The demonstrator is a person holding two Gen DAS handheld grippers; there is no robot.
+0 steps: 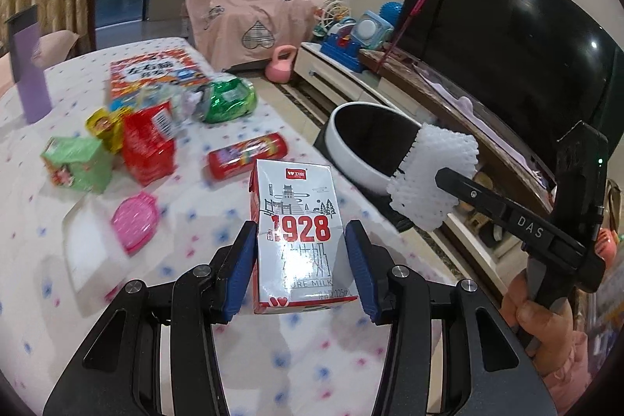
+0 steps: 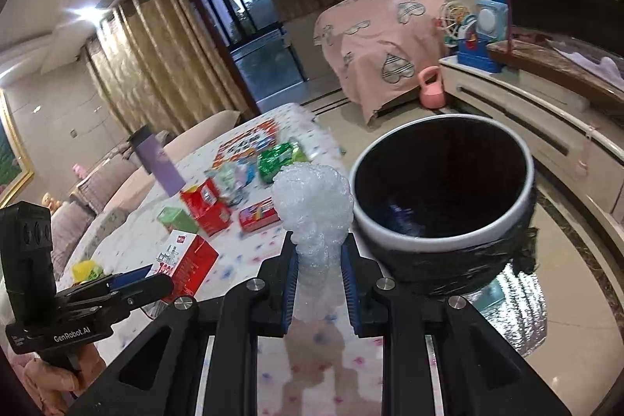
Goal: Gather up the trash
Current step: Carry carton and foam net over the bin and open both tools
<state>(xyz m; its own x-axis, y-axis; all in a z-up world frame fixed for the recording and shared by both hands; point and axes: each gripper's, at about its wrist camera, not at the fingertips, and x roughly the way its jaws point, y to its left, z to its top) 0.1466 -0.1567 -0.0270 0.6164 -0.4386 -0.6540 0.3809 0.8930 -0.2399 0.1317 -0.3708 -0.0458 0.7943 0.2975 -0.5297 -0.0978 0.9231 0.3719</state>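
Right gripper (image 2: 318, 271) is clamped on a wad of white foam netting (image 2: 312, 197), bumpy and squashy, pinched thin between the blue pads and blooming into a puffball above them. Just beyond and to the right of that wad gapes the trash bin (image 2: 460, 240), a round white-rimmed tub lined with a glossy black bag, standing on the floor off the table's edge, and this hand is clearly the nearer of the two to it. Over to the left gripper (image 1: 300, 256): it's closed on a small milk carton (image 1: 298, 225), a smooth, stiff printed box held upright, long axis running away along the fingers, pads on its narrow sides. From there the bin sits ahead and to the right, past the foam. Left on the spotted tablecloth (image 1: 218, 205): a red can (image 1: 247, 160) on its side, a crinkly green wrapper (image 1: 230, 98), a red box (image 1: 148, 143).
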